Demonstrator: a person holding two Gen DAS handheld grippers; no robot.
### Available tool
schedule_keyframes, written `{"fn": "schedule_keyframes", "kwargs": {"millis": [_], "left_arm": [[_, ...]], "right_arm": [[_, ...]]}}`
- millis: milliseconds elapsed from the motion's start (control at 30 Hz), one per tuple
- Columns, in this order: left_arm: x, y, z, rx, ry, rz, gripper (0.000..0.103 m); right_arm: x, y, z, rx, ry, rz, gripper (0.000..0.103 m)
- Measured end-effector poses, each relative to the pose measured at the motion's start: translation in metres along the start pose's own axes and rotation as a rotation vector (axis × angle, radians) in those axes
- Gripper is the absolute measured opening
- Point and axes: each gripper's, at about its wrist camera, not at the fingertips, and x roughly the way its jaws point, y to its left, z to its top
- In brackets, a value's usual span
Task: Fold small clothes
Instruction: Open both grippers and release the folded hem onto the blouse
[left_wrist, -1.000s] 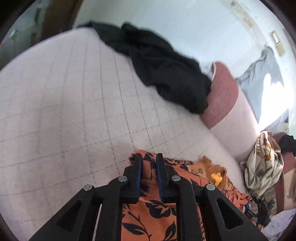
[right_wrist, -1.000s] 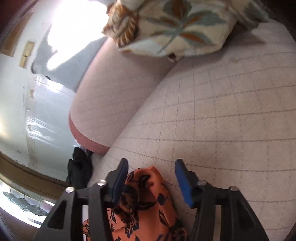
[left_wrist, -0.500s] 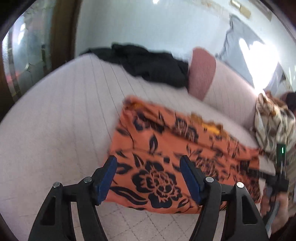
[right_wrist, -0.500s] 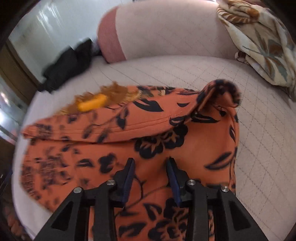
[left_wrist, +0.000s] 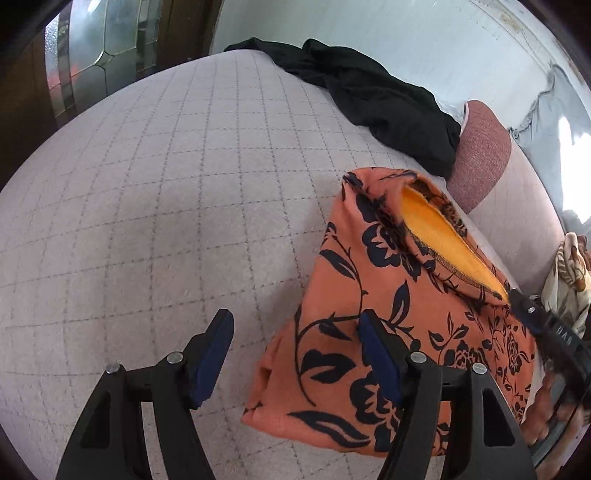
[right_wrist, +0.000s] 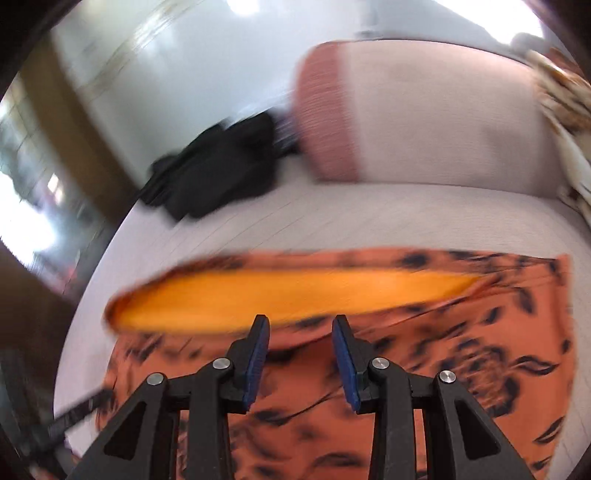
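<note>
**With both grippers empty, the next fold needs a clean edge grab**

While the left gripper (left_wrist: 295, 354) hovers low with jaws spread wide and nothing between them, one blue pad sits over bare checked bedcover (left_wrist: 166, 192) and the other just over the near-left edge of the orange floral garment (left_wrist: 369, 295). Garment lies on the bedcover, partly folded, yellow lining (left_wrist: 443, 240) showing at the open hem on the far side. Black clothing (left_wrist: 369, 99) sits well apart at the far edge, beside the pink bolster (left_wrist: 480, 147).

Right gripper (right_wrist: 301, 354) hangs above the garment's middle, jaws parted, gripping nothing; view is motion-blurred, lining (right_wrist: 288, 299) runs as a long band just ahead of the tips.

Judgement: step is re-gripping for another fold. Do it well by taking matching corners or hem ends, pinching both layers together, not the lining alone. Lift evenly, keep the edge taut, lay it square. Risk: one-layer grab opens the fold.
</note>
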Motion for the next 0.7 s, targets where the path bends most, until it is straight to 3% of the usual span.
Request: {"fn": "schedule_keyframes", "kwargs": {"millis": [67,167,200,300,367,500,700], "left_arm": [[-0.004,0.000,-0.006,0.021,-0.015,0.033,0.071],[-0.002,0.001,-0.013,0.064,0.014,0.058,0.071],[-0.001,0.002,-0.015,0.073,0.022,0.055,0.071],[-0.005,0.004,-0.017,0.088,0.025,0.049,0.071],[-0.006,0.004,-0.014,0.082,0.025,0.046,0.071],[-0.010,-0.003,-0.010,0.106,0.002,0.056,0.071],[-0.027,-0.033,-0.014,0.209,-0.099,0.034,0.071]], "right_arm": [[0.020,0.032,-0.007,-0.064,0.071,0.032,0.038],[0.073,0.066,-0.007,-0.108,0.192,-0.019,0.038],[0.085,0.071,0.000,-0.097,0.188,-0.043,0.040],[0.096,0.071,0.039,-0.046,0.063,-0.105,0.040],[0.089,0.060,0.057,0.047,-0.016,-0.153,0.040],[0.055,0.039,0.063,0.094,-0.089,-0.127,0.040],[-0.033,-0.028,0.013,0.108,-0.080,-0.214,0.040]]}}
